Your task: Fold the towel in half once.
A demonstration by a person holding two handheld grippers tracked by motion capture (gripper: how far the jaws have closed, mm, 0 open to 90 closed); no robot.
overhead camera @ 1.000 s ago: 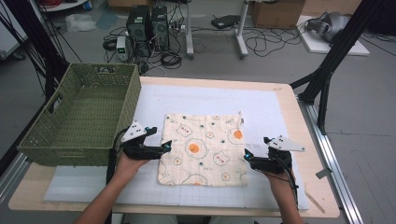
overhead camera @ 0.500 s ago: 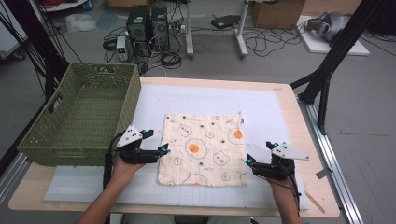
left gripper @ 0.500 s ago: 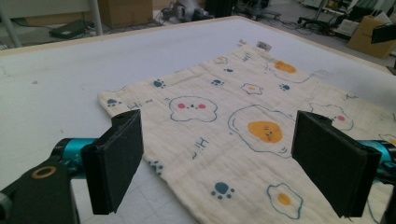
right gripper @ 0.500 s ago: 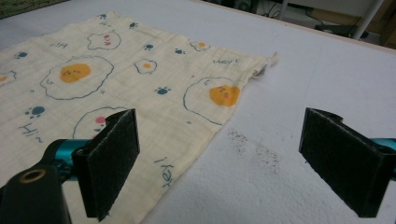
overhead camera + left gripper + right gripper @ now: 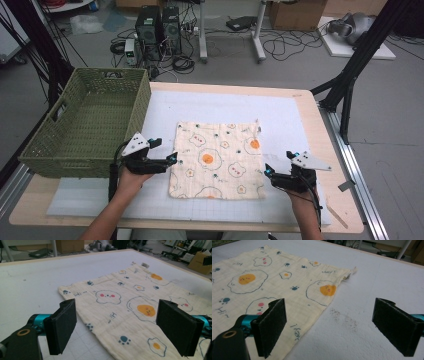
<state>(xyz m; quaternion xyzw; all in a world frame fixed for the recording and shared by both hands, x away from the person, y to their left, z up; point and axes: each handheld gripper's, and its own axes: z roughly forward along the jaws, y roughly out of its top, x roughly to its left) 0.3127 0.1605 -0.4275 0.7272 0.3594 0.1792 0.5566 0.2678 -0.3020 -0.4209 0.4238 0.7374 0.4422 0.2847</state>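
Lying flat on the table (image 5: 300,107), the egg-print cloth (image 5: 217,157) looks thin, light and limp — best pinched at its near side edges by the left gripper (image 5: 172,160) and right gripper (image 5: 267,171), both spread wide and holding nothing.

The left gripper (image 5: 117,332) looks along its two black padded fingers (image 5: 62,325), which stand wide apart with nothing between them; teal fittings show behind each finger; beneath and beyond them lies a cream square muslin cloth printed with fried eggs, blue paw prints and small faces (image 5: 130,302), spread flat on the white gridded mat covering the table (image 5: 32,280); the cloth's near edge runs under the gap between the fingers; a small white label sits at the cloth's far corner; past the table's pale wooden far edge are cardboard boxes (image 5: 197,262) and cables on the floor.
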